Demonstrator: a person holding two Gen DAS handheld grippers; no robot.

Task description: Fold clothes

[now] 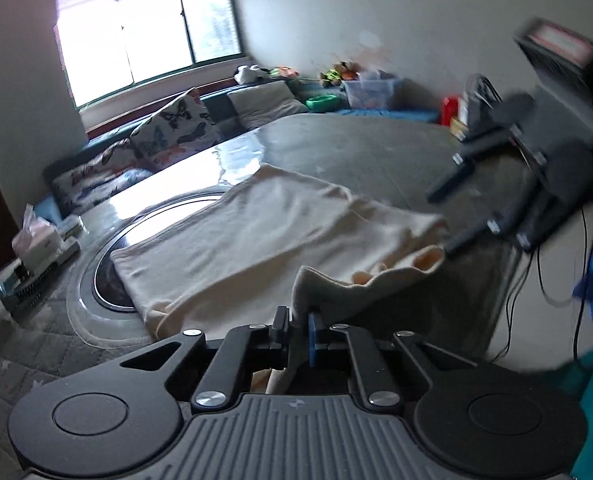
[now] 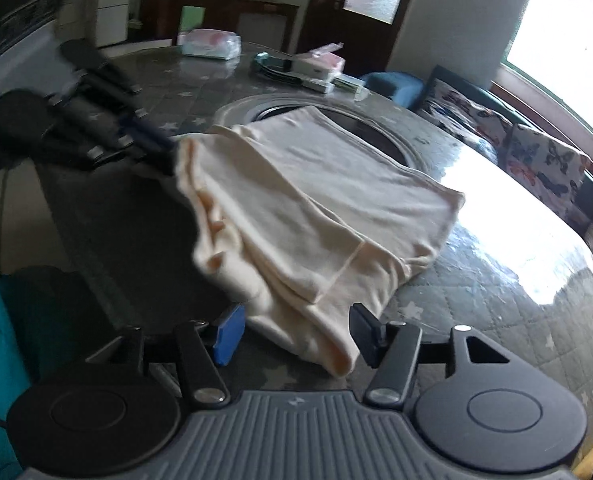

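Daylight only; we see window (image 1: pixel 148 36) blown out white with purple fringe on blind. Strong white glare on glossy table (image 2: pixel 492 216) in both views. Room corners dim, doorway area dark in right wrist view. Fisheye bends walls and table rim, black vignette at corners. Motion blur smears right gripper (image 1: pixel 452 204) and left gripper (image 2: pixel 152 140); cream cloth (image 2: pixel 308 208) edge soft.

Folded garment (image 2: pixel 316 208) lies on the tabletop (image 2: pixel 496 280), spreading ahead of the right gripper's fingers (image 2: pixel 226 334); its near edge sits between them, over the tabletop's inset ring (image 2: pixel 412 148).
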